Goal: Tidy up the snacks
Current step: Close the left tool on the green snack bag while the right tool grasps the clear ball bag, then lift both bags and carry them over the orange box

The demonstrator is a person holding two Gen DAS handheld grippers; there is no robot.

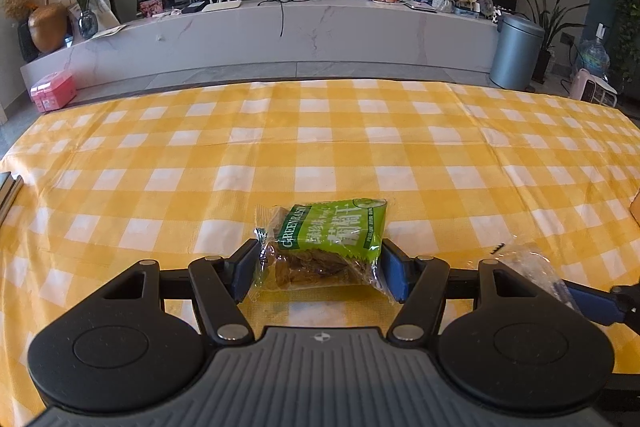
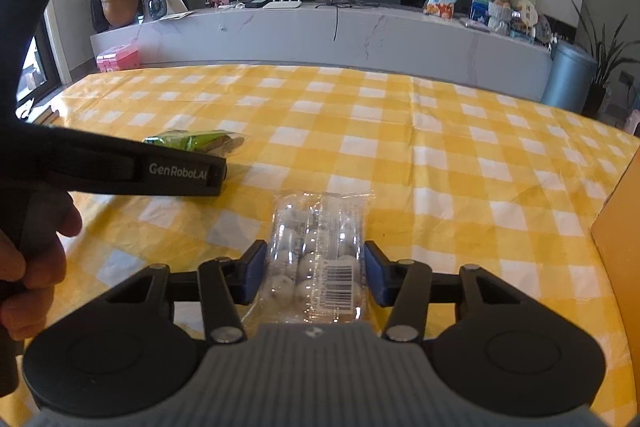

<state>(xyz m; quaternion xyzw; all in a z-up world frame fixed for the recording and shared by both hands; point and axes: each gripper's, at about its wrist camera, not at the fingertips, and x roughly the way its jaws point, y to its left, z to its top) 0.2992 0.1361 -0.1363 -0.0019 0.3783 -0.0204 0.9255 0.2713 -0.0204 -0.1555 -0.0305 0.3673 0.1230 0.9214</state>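
Observation:
A green raisin packet [image 1: 326, 243] lies on the yellow checked tablecloth [image 1: 320, 147]. My left gripper [image 1: 320, 273] has its blue pads on both sides of the packet, closed against it. A clear packet of white round sweets with a barcode [image 2: 318, 255] lies between the pads of my right gripper [image 2: 316, 273], which press its sides. The raisin packet also shows in the right wrist view [image 2: 196, 141], behind the left gripper's body [image 2: 160, 173]. The clear packet shows at the right of the left wrist view [image 1: 532, 267].
A yellow box edge [image 2: 620, 247] stands at the right of the table. A dark flat object [image 1: 8, 187] lies at the table's left edge. Beyond the table stand a TV shelf [image 1: 280, 27], a grey bin [image 1: 516, 51] and a pink box [image 1: 54, 91].

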